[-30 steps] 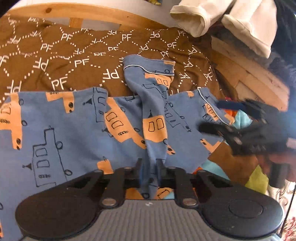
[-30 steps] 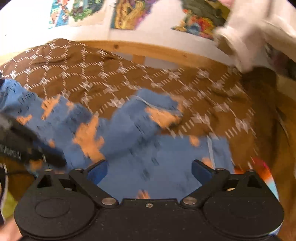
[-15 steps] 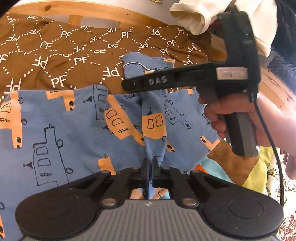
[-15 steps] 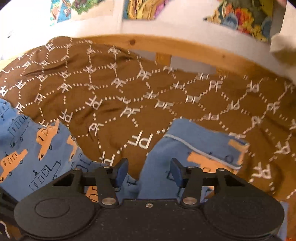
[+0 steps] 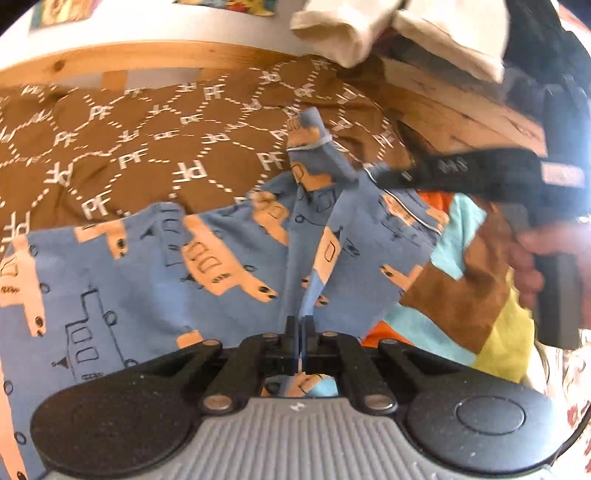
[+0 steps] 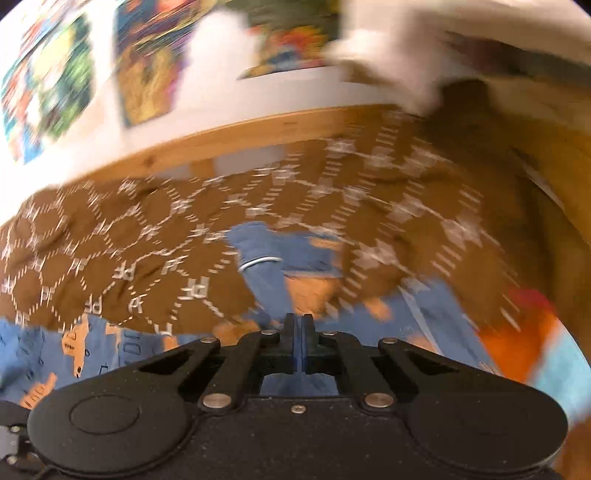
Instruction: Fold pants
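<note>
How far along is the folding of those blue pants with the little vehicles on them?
Early on. The blue pants lie mostly spread on the brown bedspread, with no finished fold visible. In hand: the left gripper is shut on a raised ridge of cloth, and the right gripper is shut on the cloth near the cuff. The actual folding is left.

Bed w/ brown cover (image 5: 155,155), white dotted hexagon lines & "PF" letters all over. Pale wood rail (image 5: 147,55) along far edge of bed; 2nd wood rail (image 5: 454,107) down right edge. White wall (image 6: 229,99) behind, w/ colourful posters (image 6: 147,66), blurred. Cream cloth (image 5: 369,29) hangs over far right corner. Patchwork quilt (image 5: 491,332) at near right edge: turquoise, yellow, orange, brown patches. Bright, warm daylight.
</note>
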`<state>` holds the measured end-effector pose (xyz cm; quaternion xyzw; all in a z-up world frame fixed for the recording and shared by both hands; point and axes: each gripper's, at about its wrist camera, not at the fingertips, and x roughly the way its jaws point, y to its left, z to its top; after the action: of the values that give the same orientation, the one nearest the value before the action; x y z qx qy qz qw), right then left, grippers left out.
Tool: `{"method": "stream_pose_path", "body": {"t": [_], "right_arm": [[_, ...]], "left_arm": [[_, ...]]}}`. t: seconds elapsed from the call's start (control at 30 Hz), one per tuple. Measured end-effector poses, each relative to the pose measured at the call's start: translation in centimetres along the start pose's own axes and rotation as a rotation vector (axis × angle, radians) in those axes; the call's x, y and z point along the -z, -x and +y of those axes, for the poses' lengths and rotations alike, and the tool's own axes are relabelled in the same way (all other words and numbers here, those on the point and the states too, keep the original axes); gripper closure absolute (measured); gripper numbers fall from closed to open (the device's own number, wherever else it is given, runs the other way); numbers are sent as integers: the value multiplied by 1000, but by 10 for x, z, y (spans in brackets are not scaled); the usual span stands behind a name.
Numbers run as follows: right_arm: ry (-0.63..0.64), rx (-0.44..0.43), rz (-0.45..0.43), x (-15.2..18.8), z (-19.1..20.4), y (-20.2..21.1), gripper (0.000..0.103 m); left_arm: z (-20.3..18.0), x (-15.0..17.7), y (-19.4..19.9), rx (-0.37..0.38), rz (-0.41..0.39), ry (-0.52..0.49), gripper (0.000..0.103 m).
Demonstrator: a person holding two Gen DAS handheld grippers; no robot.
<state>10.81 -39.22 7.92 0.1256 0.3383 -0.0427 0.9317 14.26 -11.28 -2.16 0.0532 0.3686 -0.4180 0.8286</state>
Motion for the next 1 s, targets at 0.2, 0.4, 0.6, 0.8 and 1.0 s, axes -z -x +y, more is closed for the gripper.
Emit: {"method": "stream_pose_path", "body": {"t": [0.2,0.4,0.6,0.8,1.0], "right_arm": [[-86,90,116,48,-39,15,96],[134,57,62,50,-19,16,55],[571,-24,-78,47,34,-4,31],[906,-22,-91,64,74,-42,41],[994,57,-95,75,82,-59,57]], "left_arm": [[-13,8,-9,-13,31,-97,102],[-6,10,-6,15,53,-56,95],[17,4,13,17,76,3,35],[47,-54,3,-76,30,49,34],[53,-137,-54,-19,-16,79,32]]}}
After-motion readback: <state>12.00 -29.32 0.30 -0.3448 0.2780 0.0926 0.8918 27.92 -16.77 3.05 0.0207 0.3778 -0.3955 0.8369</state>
